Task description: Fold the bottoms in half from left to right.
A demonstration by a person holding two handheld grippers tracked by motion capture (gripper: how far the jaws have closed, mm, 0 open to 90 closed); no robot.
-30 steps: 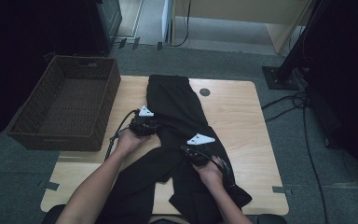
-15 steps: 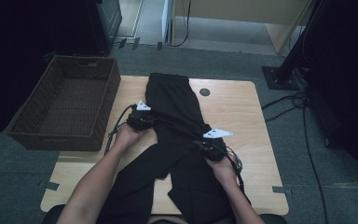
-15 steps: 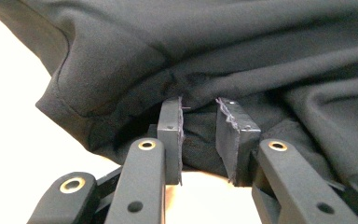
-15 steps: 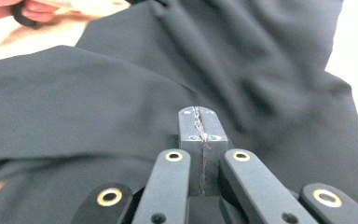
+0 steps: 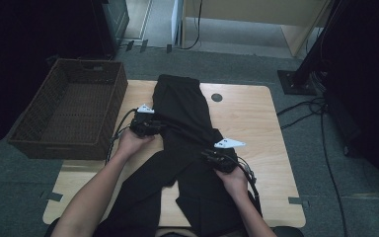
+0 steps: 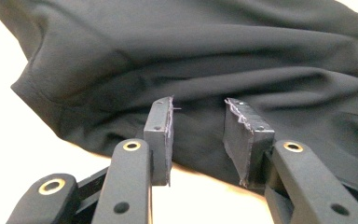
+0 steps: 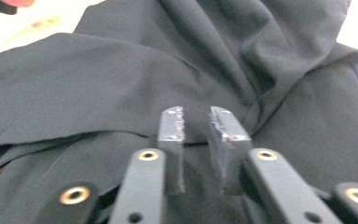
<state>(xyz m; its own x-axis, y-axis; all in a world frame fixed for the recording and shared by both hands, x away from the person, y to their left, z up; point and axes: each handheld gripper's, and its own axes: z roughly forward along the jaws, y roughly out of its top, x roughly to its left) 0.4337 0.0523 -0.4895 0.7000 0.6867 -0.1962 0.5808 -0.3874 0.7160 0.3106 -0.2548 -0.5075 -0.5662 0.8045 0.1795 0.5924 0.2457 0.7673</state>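
Garment: black fabric trousers [image 5: 187, 148] lie along the middle of the frame on the pale wooden table [image 5: 256, 118], legs trailing off the lower edge, waist end towards the top.
Done so far: the upper part looks folded over into a narrow band; the legs at the bottom are spread and unfolded.
Left gripper [image 6: 198, 135]: jaws have just been opening; they stand apart with no cloth between the pads, beside the garment's left edge.
Right gripper [image 7: 196, 128]: jaws have just been opening; a narrow gap, nothing pinched, over the fold.
Left to do: probably further folding, then the dark woven wicker basket [image 5: 39, 143] at upper left, which holds nothing.
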